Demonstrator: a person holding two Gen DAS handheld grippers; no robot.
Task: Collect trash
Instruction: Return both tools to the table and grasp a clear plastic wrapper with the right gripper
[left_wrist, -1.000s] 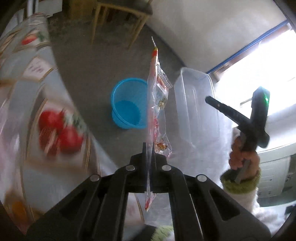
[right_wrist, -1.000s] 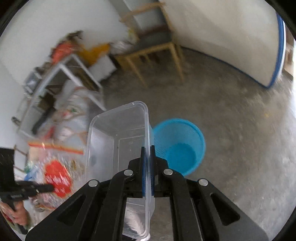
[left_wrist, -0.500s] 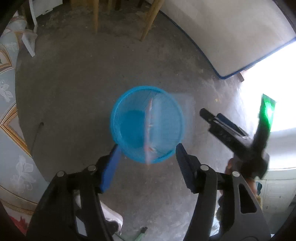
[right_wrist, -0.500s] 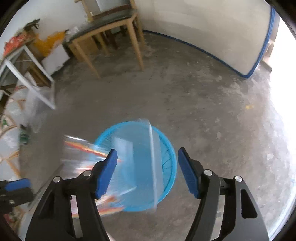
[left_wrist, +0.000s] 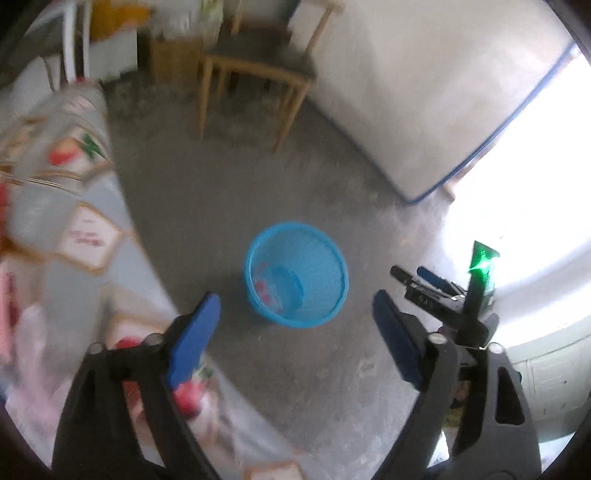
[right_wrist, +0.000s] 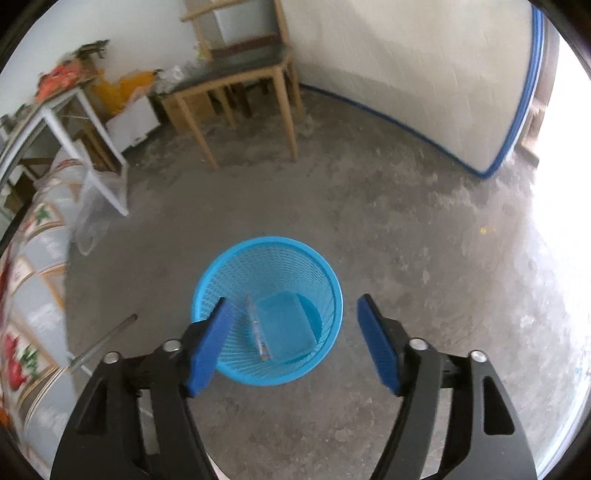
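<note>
Down in the middle of both views sits the blue mesh basket (right_wrist: 267, 310) on the bare concrete floor (right_wrist: 406, 240), and that's where the trash is now. My right gripper (right_wrist: 291, 341) hangs right over it, jaws spread wide with nothing between the blue pads (right_wrist: 208, 347), they've just been opening. Through the gap I can see the clear plastic container (right_wrist: 286, 326) lying at the bottom of the basket, with the snack wrapper (right_wrist: 258, 332) standing on edge against its left side.

My left gripper (left_wrist: 295, 336) is let go too, jaws just been opening, pads empty. From that view the basket (left_wrist: 295, 275) is a bit above centre and well apart from the fingertips, and the wrapper (left_wrist: 264, 286) shows up as a reddish smear on the left inside wall next to the container (left_wrist: 286, 284). It's blurry so I can't make out more than that.

Right side of the left view you can see my other gripper (left_wrist: 436, 286) poking in with its green light, against a really blown-out bright patch. Left edge of both frames is the table with the fruit-print cloth (left_wrist: 74, 229). Upper part of the frame has a wooden chair (left_wrist: 258, 70) by the white wall (right_wrist: 406, 74), and in the right view a white metal rack (right_wrist: 74, 122) at upper left with some clutter on it.
</note>
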